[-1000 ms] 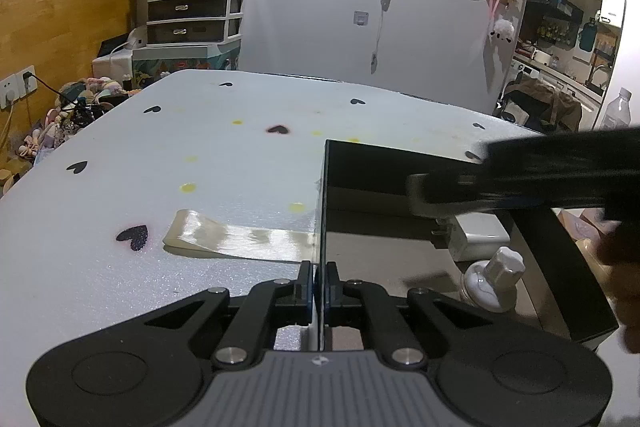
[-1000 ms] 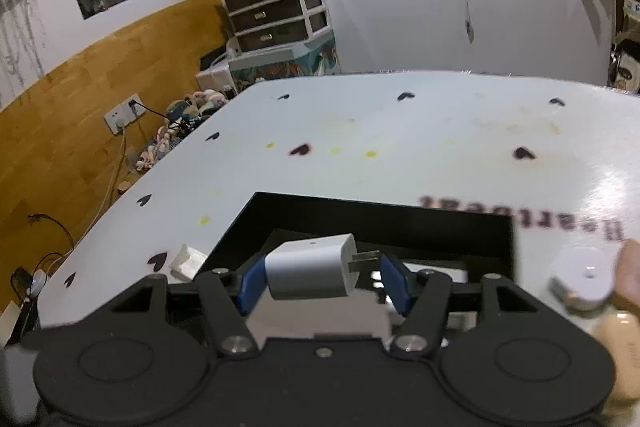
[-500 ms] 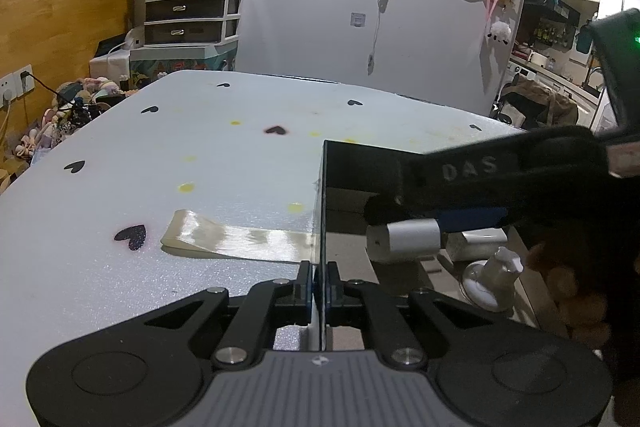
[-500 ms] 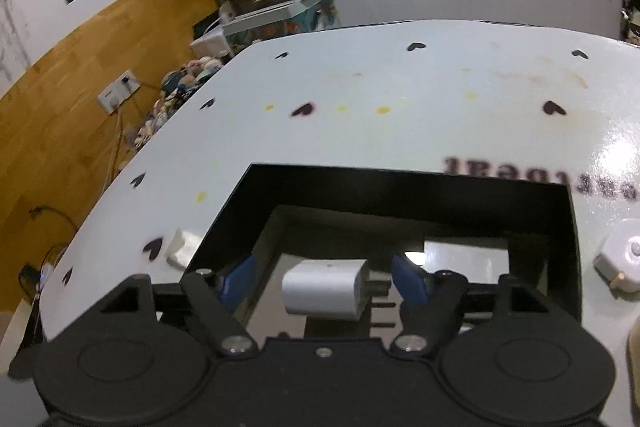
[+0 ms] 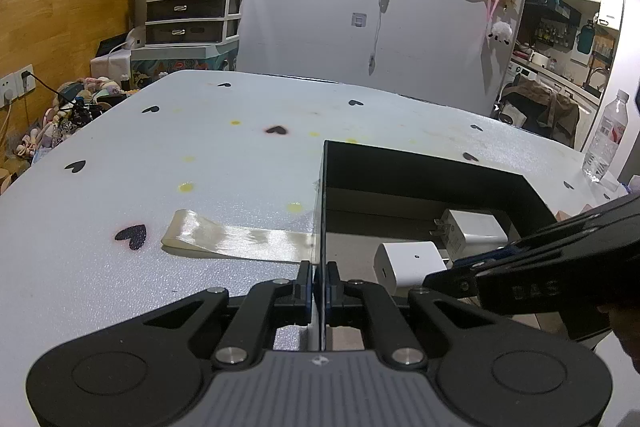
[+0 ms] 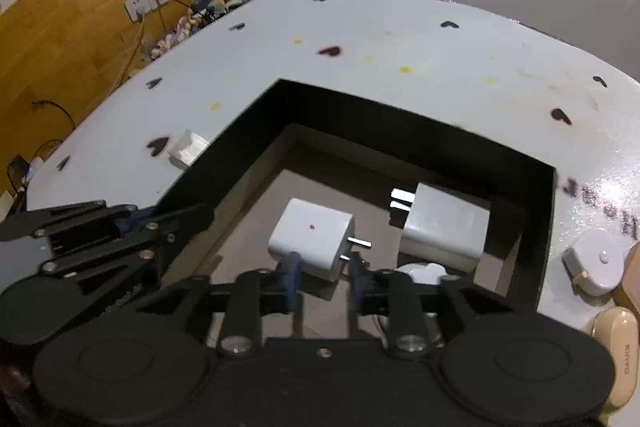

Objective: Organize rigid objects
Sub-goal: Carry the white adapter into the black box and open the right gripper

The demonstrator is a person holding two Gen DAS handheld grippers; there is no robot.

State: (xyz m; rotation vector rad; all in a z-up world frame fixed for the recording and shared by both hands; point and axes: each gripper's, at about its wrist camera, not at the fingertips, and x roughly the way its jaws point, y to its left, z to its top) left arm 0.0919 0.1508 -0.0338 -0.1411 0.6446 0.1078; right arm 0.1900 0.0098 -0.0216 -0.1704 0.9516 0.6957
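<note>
A black open box (image 5: 420,167) (image 6: 400,119) sits on the white table. My left gripper (image 5: 319,285) is shut on the box's left wall. Two white plug chargers lie on the box floor: a small one (image 5: 410,261) (image 6: 312,237) and a larger one (image 5: 474,233) (image 6: 444,227) behind it. My right gripper (image 6: 326,281) is open, just above the near end of the small charger, not holding it. It reaches in from the right in the left wrist view (image 5: 472,269). A white knob-shaped object (image 6: 424,273) lies partly hidden behind my right fingers.
A strip of clear tape (image 5: 232,237) lies left of the box. A white round device (image 6: 596,263) and a beige case (image 6: 614,351) lie right of the box. A water bottle (image 5: 606,139) stands at the table's far right.
My right gripper opened and let go of the small charger, which now lies on the box floor. The right gripper has drawn back toward the box's near side. My left gripper has not moved.
</note>
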